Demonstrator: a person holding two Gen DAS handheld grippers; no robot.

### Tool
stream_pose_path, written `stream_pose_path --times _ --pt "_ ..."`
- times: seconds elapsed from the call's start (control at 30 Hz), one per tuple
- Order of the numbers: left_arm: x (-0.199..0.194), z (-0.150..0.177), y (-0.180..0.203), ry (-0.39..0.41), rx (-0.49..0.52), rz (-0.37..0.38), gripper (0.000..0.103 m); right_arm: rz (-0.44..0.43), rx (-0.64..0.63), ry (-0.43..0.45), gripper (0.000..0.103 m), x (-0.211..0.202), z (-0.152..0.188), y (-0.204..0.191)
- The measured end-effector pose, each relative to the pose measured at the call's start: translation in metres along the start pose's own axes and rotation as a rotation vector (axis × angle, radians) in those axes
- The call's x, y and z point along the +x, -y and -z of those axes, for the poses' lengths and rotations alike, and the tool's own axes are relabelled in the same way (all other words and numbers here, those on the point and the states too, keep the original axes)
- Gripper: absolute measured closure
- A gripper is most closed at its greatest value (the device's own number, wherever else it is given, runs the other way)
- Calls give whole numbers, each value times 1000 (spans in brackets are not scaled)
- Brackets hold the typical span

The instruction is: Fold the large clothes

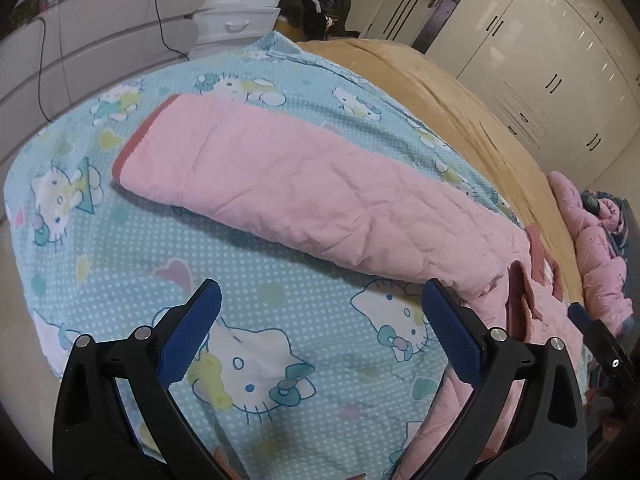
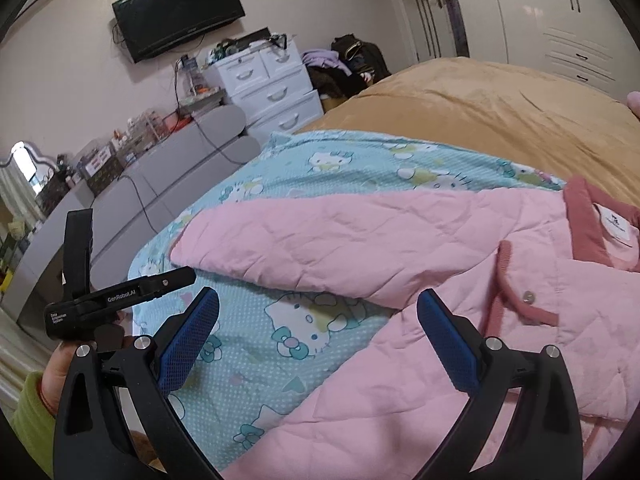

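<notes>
A pink quilted jacket with a dark pink collar lies on a blue cat-print blanket on the bed. One sleeve stretches flat, diagonally away to the left, ending in a dark pink cuff. My left gripper hovers open over the blanket just in front of that sleeve, holding nothing. My right gripper is open too, above the blanket where sleeve and jacket body meet, its right finger over the pink fabric. A hand in a green sleeve holds the left gripper.
A tan bedspread covers the far half of the bed. A white drawer unit, a grey low cabinet with a cable and a wall TV stand to the left. White wardrobes are to the right. Another pink padded garment lies at the bed's right edge.
</notes>
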State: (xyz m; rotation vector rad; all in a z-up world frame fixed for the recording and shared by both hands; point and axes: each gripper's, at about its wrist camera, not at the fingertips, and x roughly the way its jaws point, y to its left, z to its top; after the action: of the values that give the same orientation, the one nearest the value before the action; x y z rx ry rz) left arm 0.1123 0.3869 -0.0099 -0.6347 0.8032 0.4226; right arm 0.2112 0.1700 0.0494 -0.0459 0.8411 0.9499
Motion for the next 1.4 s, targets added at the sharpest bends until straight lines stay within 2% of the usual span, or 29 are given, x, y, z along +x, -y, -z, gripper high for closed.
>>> stream_pose_path --times 0.2,0.53,0.7,0.83,0.93,1.03,1.1,1.17,1.23,1.33,1.4 --pt "12 3 -20 -21 -53 11 9 12 5 -48 4 21 2 1" --pt "37 5 -51 -40 -200 98 9 10 35 -95 4 43 14 10" --pt "60 -12 -79 -24 -338 126 9 5 60 -100 4 46 20 15" --pt "72 -32 -104 38 -467 167 9 6 76 -104 4 42 24 21" --pt "78 -46 -111 57 -502 146 9 11 88 -99 4 34 27 27" --pt "82 -58 -115 54 -496 122 10 22 99 -85 4 26 27 34" --pt "84 -64 -110 41 -459 90 19 25 112 -78 4 21 27 39" --pt "81 -68 -103 41 -391 9 61 29 119 -71 4 16 28 44" --pt "73 -67 -106 63 -397 28 77 32 122 -67 4 12 30 47" --pt "56 -67 -109 94 -413 84 85 37 133 -61 4 6 32 51" --pt "42 -69 -101 127 -384 84 87 33 142 -52 4 1 33 54"
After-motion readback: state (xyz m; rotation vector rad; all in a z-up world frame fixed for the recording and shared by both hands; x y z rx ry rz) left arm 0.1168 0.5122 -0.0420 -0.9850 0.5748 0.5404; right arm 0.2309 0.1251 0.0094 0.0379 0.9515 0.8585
